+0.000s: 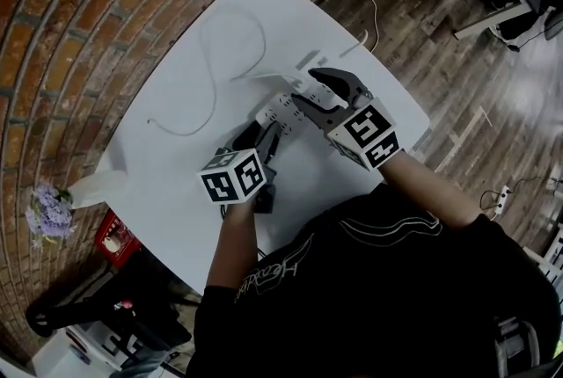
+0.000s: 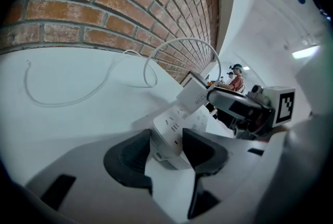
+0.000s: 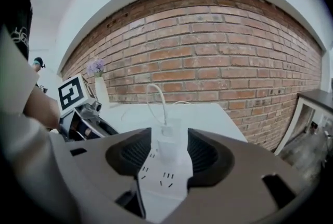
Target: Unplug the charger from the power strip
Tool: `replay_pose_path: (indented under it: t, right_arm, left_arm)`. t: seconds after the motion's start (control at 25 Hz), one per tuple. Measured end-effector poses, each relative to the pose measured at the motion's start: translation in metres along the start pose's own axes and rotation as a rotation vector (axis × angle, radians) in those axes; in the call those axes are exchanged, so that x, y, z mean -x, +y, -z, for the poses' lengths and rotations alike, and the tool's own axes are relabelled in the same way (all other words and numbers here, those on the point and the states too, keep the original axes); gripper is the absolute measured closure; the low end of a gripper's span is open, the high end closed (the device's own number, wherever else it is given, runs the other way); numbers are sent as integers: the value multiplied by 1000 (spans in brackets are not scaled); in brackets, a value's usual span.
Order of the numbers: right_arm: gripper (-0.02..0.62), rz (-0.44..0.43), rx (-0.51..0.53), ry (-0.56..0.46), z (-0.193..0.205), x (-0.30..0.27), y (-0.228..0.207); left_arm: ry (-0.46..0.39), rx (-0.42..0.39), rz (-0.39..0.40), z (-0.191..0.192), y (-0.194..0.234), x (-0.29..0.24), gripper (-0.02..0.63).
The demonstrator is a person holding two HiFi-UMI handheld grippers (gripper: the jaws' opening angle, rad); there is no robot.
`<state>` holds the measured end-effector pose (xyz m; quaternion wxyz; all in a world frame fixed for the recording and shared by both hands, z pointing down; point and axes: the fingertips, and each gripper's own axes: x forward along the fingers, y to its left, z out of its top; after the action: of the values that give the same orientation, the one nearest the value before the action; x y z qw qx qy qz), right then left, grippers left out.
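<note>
A white power strip (image 1: pixel 278 109) lies on the white table (image 1: pixel 176 86). My left gripper (image 1: pixel 264 133) is shut on the strip's near end (image 2: pixel 167 134), with both dark pads against its sides. A white charger (image 2: pixel 193 94) stands plugged into the strip, and its thin white cable (image 1: pixel 211 60) loops across the table toward the brick wall. My right gripper (image 1: pixel 309 87) is open. In the right gripper view the charger (image 3: pixel 169 146) stands between its pads (image 3: pixel 205 154) with a gap on each side. In the head view the right gripper hides the charger.
A brick wall (image 1: pixel 79 7) runs along the table's far side. A vase of purple flowers (image 1: pixel 46 211) and a red box (image 1: pixel 113 236) sit past the table's left end. Another cord (image 1: pixel 365 11) drops off the table's right edge to the wooden floor.
</note>
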<state>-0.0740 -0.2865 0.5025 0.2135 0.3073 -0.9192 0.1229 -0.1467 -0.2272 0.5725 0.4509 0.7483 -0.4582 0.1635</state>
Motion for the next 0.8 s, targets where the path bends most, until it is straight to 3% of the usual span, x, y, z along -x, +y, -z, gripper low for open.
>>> replay_pose_path:
  t: [0.32,0.52,0.8]
  right_arm:
    - [414,88,24,21,6,-21,-8]
    - [416,87,13,59,14,-32,-3]
    - [470,154,10,69,14,-37,-9]
  left_arm:
    - [2,2,3,0,0,-1,412]
    - [5,1,3,1,0,0,413]
    - [3,-2,2,2,0,-1,411]
